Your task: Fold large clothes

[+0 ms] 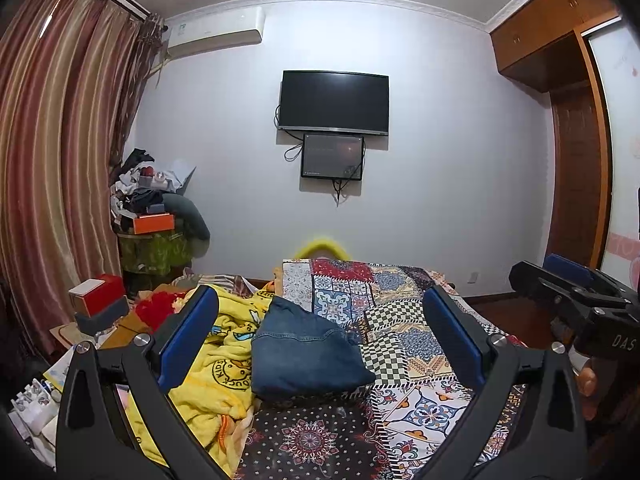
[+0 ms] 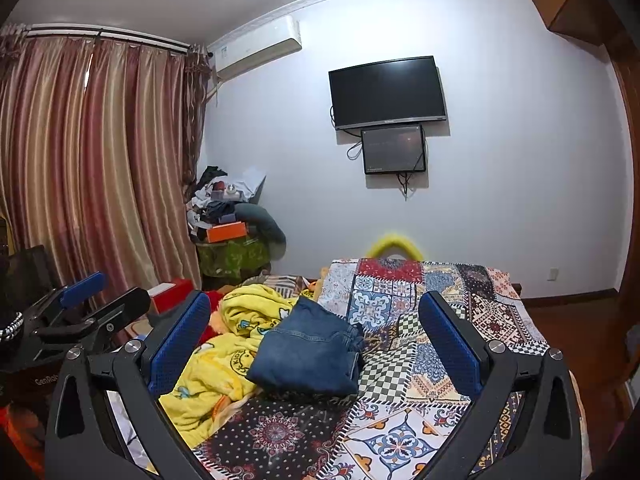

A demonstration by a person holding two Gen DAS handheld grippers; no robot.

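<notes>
Folded jeans sit on the patchwork bed beside a yellow blanket, left gripper and right gripper above, jaws wide apart, empty.

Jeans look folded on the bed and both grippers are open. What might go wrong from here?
1. The folded jeans rest partly on the rumpled yellow blanket, so the stack may tilt or slump open.
2. Reaching in with the left gripper might snag that blanket instead of denim.
3. The right gripper is close beside the left, so they might collide.
</notes>
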